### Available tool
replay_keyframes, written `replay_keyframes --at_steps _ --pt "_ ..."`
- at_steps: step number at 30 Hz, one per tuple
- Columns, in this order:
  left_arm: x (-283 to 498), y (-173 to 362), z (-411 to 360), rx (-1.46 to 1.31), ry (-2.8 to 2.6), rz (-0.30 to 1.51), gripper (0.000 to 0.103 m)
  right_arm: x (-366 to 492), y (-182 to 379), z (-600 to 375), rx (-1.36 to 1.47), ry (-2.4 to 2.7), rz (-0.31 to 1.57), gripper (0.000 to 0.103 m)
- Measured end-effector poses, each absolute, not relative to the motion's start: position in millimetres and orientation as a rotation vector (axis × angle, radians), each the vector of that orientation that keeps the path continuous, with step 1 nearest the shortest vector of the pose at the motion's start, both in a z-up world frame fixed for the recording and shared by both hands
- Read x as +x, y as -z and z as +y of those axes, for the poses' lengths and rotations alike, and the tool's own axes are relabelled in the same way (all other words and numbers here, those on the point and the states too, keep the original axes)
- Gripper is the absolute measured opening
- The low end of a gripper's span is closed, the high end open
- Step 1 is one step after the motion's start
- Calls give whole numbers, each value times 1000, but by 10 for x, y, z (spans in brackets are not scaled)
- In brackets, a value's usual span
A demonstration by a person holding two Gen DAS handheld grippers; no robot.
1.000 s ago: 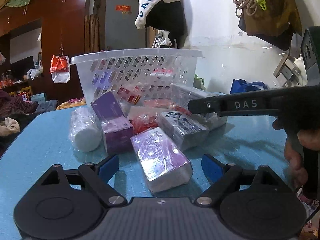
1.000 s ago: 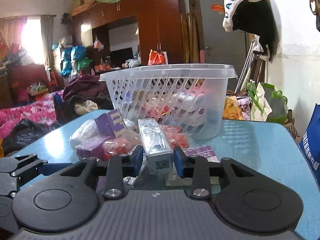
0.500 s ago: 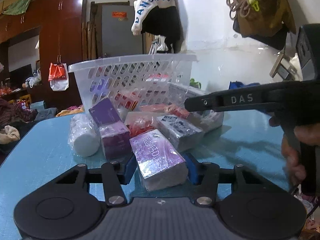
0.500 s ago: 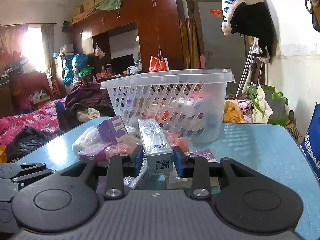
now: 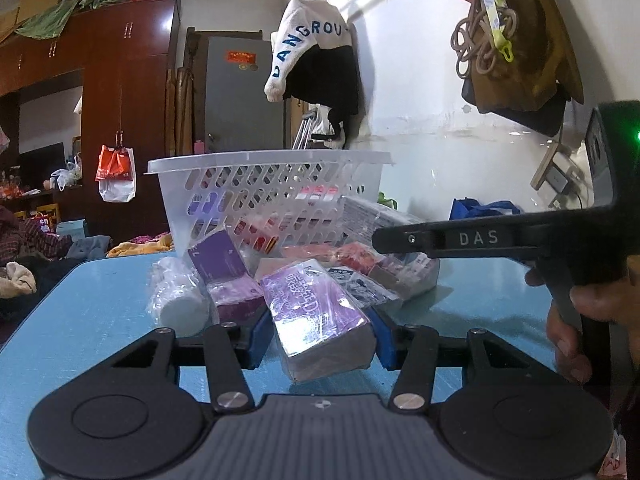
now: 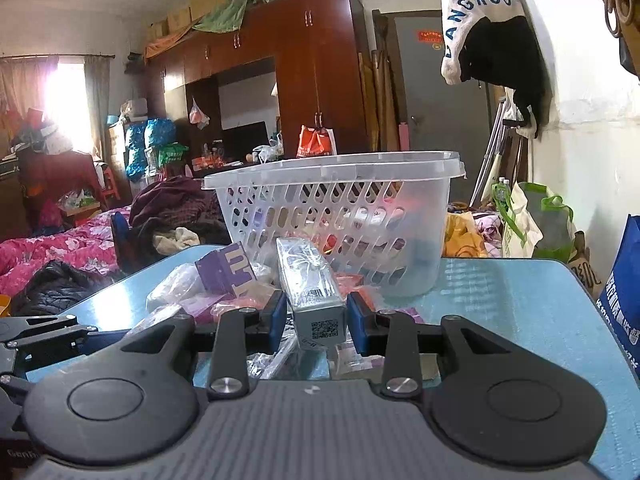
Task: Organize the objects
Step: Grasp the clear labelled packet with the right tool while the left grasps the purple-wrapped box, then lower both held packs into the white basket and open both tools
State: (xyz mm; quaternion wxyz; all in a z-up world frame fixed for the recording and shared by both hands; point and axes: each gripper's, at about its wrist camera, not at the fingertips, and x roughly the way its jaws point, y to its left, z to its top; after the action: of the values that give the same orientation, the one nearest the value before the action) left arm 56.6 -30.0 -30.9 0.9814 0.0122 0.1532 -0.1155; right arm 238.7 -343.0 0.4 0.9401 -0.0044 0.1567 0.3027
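My left gripper is shut on a purple wrapped tissue pack and holds it just above the blue table. My right gripper is shut on a grey wrapped box with a QR code on its near end, lifted over the pile. A clear plastic basket stands behind the pile and holds several packs; it also shows in the right wrist view. More packs lie on the table: a purple box, a white roll, red packets.
The right hand tool's arm crosses the right side of the left wrist view. A white wall with hanging clothes is on the right. A bed with clothes lies past the table's left edge. A blue bag stands at the right.
My left gripper closed on the purple tissue pack and lifted it slightly. My right gripper, still shut on the grey box, rose a little.
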Motion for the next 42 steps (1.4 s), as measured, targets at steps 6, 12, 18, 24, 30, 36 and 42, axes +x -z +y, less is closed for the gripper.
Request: replay_keyframes --at_steps 6,12,18,24,30,36,42 --pt "564 281 -249 15 235 287 55 2346 -13 -3438 -6 -611 293 36" --pt "565 215 -135 -11 219 261 55 2313 -22 -3459 6 -603 265 37" --pt "579 96 -7 -29 211 231 55 2275 -74 -3521 45 -582 242 37" --pt "613 -64 119 -29 189 186 55 2254 -204 -3550 20 -574 213 36" --pt "816 -434 187 -33 204 150 55 2306 -519 -3552 53 -636 197 37" --pt "1320 -904 195 -89 254 166 55 2728 -957 -3346 -23 -589 207 36" --pt "2040 -1091 137 -115 230 268 55 3403 -1091 -3139 -90 -491 292 36"
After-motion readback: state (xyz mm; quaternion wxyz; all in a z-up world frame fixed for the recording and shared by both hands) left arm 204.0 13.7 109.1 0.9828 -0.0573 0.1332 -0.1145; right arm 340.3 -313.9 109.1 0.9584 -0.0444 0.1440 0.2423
